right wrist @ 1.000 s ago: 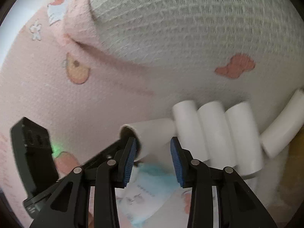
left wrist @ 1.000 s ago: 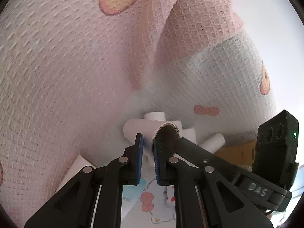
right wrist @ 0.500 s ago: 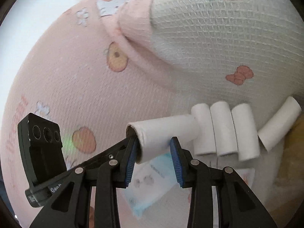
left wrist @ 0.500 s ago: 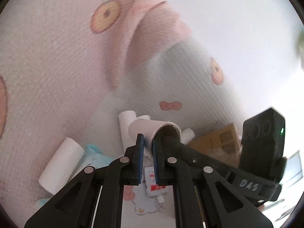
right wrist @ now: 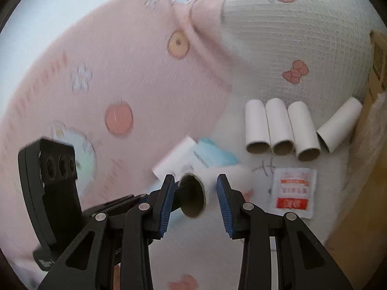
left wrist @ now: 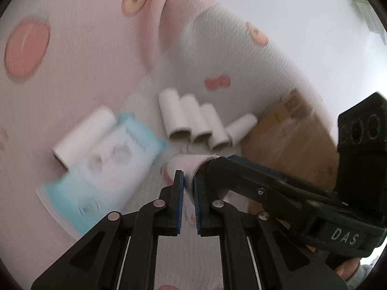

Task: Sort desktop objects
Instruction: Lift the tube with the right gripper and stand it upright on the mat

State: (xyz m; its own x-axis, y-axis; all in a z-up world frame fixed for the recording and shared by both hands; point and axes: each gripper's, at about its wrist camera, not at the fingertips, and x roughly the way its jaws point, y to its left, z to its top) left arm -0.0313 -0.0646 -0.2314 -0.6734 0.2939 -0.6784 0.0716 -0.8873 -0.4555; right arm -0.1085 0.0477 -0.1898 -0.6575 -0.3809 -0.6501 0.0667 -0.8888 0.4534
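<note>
A white cardboard tube (right wrist: pixel 232 176) hangs above the blanket, held by both grippers. My right gripper (right wrist: pixel 195 177) is shut across its width, and the tube's brown open end (right wrist: pixel 192 197) faces this camera. My left gripper (left wrist: pixel 187 176) is shut on the tube's rim wall (left wrist: pixel 183 165), and the right gripper's black arm (left wrist: pixel 254 181) reaches in from the right. On the blanket lie three tubes side by side (right wrist: pixel 280 130) with another one angled beside them (right wrist: pixel 338 125). A further tube (left wrist: pixel 82 135) lies apart on the left.
A blue and white packet (left wrist: pixel 104 166) lies beside the lone tube. A small red and white sachet (right wrist: pixel 292 191) lies near the tube row. A cardboard box (left wrist: pixel 290 140) borders the right side. A pink and white waffle blanket (right wrist: pixel 121 72) with cartoon prints rises behind everything.
Both grippers drew back from the blanket with the tube held between them. The row of tubes, the packet and the sachet came into fuller view. The left jaws narrowed slightly.
</note>
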